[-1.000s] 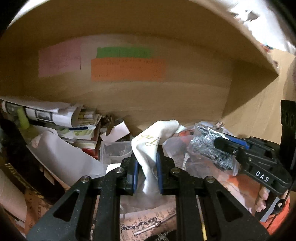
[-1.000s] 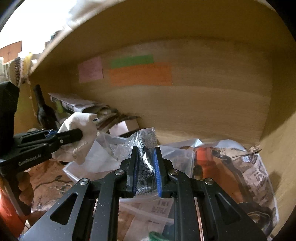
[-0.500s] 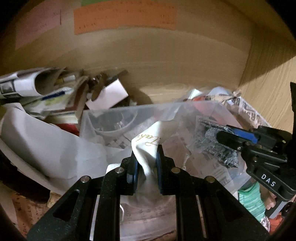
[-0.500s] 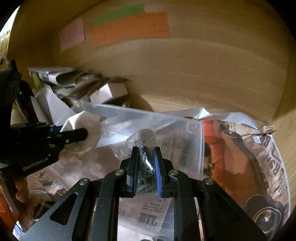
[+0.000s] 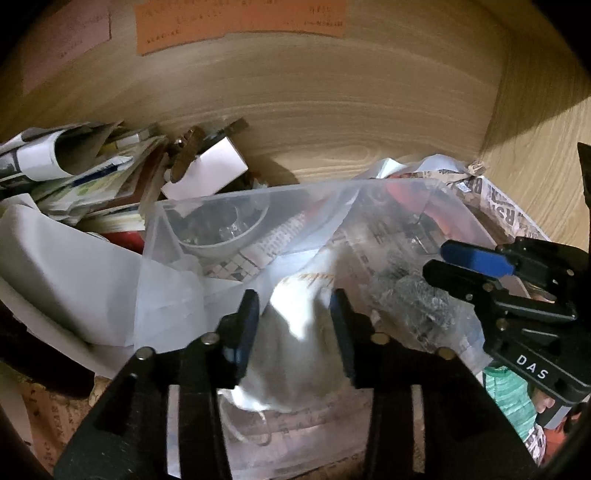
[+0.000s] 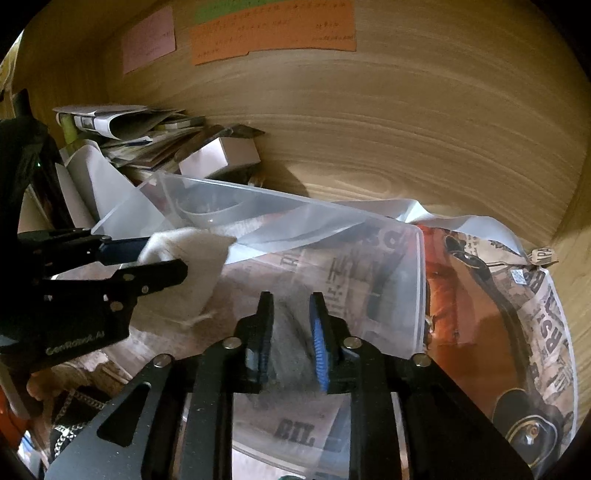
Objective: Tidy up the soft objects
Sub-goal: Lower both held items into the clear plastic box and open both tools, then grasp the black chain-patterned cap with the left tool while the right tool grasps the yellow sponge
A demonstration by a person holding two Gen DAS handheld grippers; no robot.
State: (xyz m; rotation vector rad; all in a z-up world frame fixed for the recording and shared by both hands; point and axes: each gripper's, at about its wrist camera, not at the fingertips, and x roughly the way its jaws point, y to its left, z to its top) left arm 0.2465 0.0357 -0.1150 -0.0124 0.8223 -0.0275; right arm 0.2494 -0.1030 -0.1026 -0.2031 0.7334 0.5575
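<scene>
A clear plastic bin (image 5: pixel 258 195) (image 6: pixel 332 214) lies on newspaper inside a wooden shelf. My left gripper (image 5: pixel 295 302) is open, its jaws apart around a white cloth pouch (image 5: pixel 299 350) that lies in the bin; the pouch also shows in the right wrist view (image 6: pixel 192 258). My right gripper (image 6: pixel 291 306) is open around a grey sparkly item in clear wrap (image 6: pixel 291 354), which rests in the bin and also shows in the left wrist view (image 5: pixel 417 302). The right gripper appears at the right of the left wrist view (image 5: pixel 469 266), the left gripper at the left of the right wrist view (image 6: pixel 159 258).
A pile of papers, booklets and a white box (image 5: pixel 207 166) sits at the back left. Orange (image 6: pixel 273 29), green and pink notes are stuck on the wooden back wall. An orange item under newspaper (image 6: pixel 480 306) lies to the right. A clear bowl (image 5: pixel 221 229) sits in the bin.
Both grippers lowered into the bin and opened. The white pouch and the grey wrapped item were let go and now rest in the bin.
</scene>
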